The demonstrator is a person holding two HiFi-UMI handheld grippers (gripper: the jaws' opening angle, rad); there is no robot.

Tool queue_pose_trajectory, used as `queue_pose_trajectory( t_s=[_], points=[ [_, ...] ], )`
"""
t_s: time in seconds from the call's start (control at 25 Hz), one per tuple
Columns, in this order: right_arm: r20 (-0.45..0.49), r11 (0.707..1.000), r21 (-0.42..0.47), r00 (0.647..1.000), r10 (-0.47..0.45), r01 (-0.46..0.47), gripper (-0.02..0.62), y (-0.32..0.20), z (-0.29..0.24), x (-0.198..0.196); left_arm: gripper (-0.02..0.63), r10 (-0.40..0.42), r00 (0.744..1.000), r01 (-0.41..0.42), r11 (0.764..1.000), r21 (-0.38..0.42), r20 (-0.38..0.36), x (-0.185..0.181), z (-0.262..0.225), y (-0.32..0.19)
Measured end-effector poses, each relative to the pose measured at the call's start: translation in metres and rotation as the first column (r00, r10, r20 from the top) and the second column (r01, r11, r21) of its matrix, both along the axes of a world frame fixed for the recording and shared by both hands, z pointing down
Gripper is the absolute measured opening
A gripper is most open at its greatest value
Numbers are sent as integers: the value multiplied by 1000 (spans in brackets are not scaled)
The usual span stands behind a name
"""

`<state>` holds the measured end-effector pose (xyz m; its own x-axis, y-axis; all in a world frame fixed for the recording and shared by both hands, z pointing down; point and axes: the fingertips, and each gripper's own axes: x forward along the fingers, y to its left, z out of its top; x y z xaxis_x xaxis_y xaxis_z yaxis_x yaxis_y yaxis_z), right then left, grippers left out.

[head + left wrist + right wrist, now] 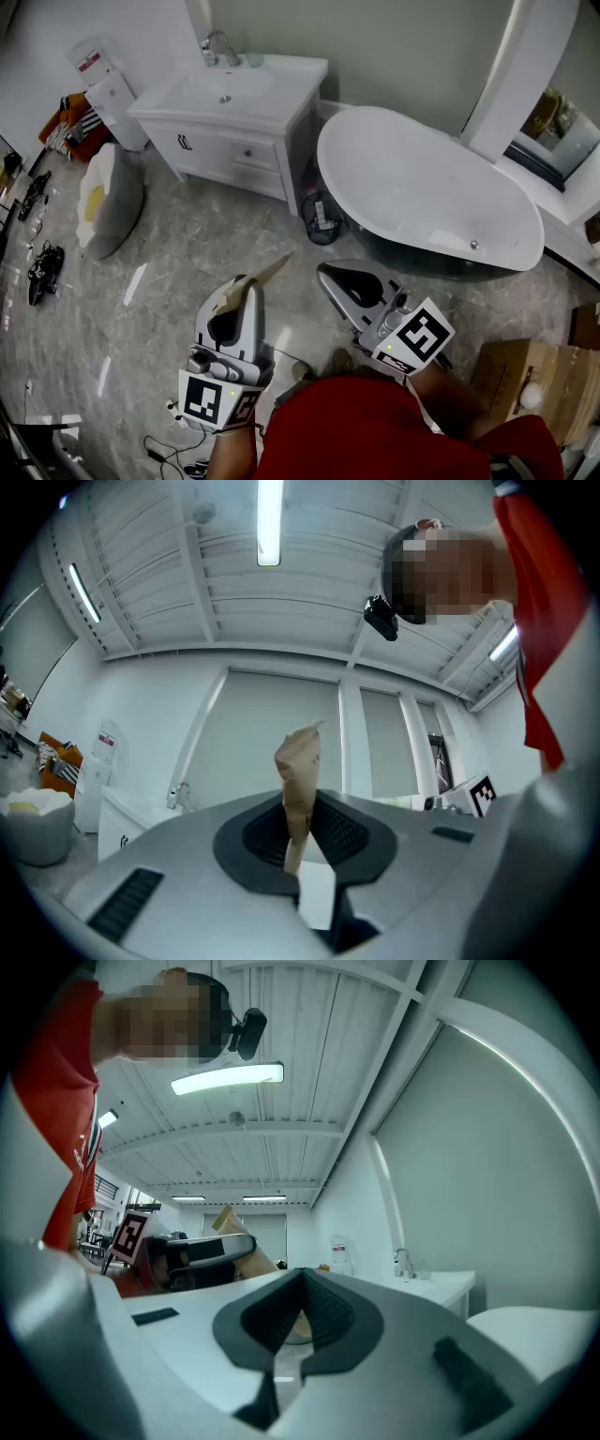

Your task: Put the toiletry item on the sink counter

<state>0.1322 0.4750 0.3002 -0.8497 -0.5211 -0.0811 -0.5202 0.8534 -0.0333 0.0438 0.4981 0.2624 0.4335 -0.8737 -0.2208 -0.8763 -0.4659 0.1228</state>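
A tan, paper-wrapped toiletry item (299, 778) stands upright between the pads of my left gripper (302, 841), which is shut on it. In the head view the left gripper (242, 292) is low in the middle over the floor, and the toiletry item (269, 274) pokes out of its tip toward the upper right. My right gripper (325, 273) is beside it to the right, shut with nothing in it; in its own view the right gripper (300, 1321) holds nothing. The white sink counter (272, 101) with its faucet (220, 45) stands far ahead at the upper left.
A white bathtub (427, 192) fills the upper right, with a small bin (322, 221) between it and the vanity. A grey bag (111, 199) sits left on the marble floor. A cardboard box (525, 375) is at the lower right. Cables lie at the lower left.
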Motion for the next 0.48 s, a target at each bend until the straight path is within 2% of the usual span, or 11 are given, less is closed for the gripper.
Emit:
queue_pose_trajectory(
  t_s=[0.48],
  points=[
    [0,999,6,999,-36,36,28,5,-1,4,57,-22,1000,22,1000,14,-1,4,-2,7]
  ],
)
